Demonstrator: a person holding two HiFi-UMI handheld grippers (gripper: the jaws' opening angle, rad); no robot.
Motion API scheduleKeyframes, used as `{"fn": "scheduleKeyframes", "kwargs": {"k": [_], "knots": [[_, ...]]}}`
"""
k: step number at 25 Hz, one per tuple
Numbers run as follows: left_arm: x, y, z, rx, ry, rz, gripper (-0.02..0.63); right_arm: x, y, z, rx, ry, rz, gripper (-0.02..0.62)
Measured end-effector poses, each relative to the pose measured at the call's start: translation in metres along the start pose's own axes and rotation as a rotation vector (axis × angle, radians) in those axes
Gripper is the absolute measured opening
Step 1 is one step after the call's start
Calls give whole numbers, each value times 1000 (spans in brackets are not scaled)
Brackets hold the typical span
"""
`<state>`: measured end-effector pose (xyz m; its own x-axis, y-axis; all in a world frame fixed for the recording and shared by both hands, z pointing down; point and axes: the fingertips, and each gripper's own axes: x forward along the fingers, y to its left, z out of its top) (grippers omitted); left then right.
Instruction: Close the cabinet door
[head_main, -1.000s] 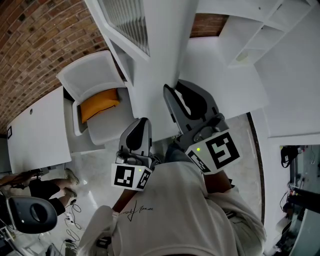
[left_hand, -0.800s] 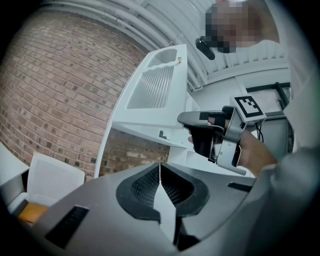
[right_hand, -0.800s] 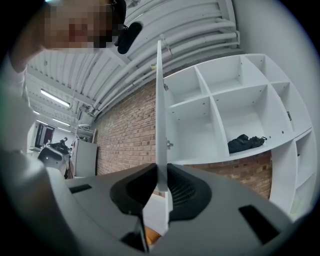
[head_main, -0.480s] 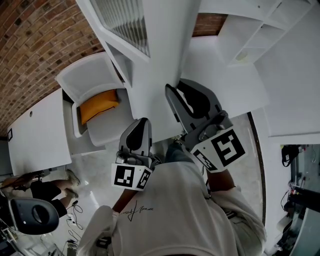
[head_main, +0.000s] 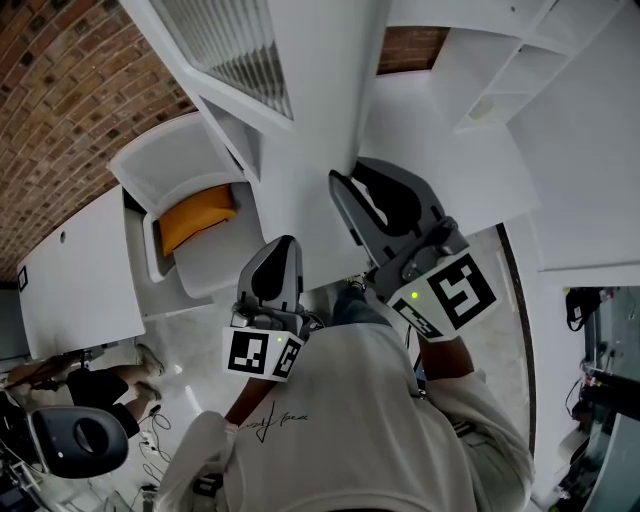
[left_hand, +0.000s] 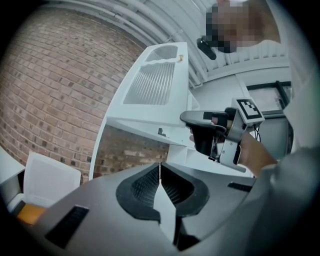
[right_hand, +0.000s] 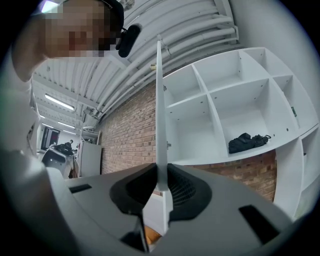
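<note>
The white cabinet door (head_main: 322, 110), with a ribbed glass panel (head_main: 225, 40), stands open and reaches toward me from the cabinet. My right gripper (head_main: 345, 185) is shut on its free edge. In the right gripper view the door (right_hand: 160, 105) appears edge-on as a thin white strip pinched between the jaws of the right gripper (right_hand: 161, 186). My left gripper (head_main: 287, 245) hangs lower and to the left, shut and empty, apart from the door. The left gripper view shows the closed left gripper (left_hand: 160, 166), the door (left_hand: 150, 85) and the right gripper (left_hand: 210, 134) at the door's edge.
The open white cabinet shelves (right_hand: 235, 105) hold a black bundle (right_hand: 248, 142) in one compartment. A white chair with an orange cushion (head_main: 198, 214) and a white tabletop (head_main: 70, 275) sit left of the door, before a brick wall (head_main: 70, 90). A black office chair (head_main: 78, 436) is at lower left.
The right gripper has shifted slightly to the right while still clamped on the door edge. The left gripper has stayed in place.
</note>
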<state>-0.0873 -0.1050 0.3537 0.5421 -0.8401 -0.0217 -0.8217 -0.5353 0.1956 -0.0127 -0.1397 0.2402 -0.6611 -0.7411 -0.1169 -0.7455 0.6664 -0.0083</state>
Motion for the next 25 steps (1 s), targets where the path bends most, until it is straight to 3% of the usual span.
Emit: {"fn": "scheduleKeyframes", "kwargs": {"k": [25], "knots": [[63, -14, -3, -7, 5, -50, 21, 6, -54, 0, -3, 8, 63, 71]]}}
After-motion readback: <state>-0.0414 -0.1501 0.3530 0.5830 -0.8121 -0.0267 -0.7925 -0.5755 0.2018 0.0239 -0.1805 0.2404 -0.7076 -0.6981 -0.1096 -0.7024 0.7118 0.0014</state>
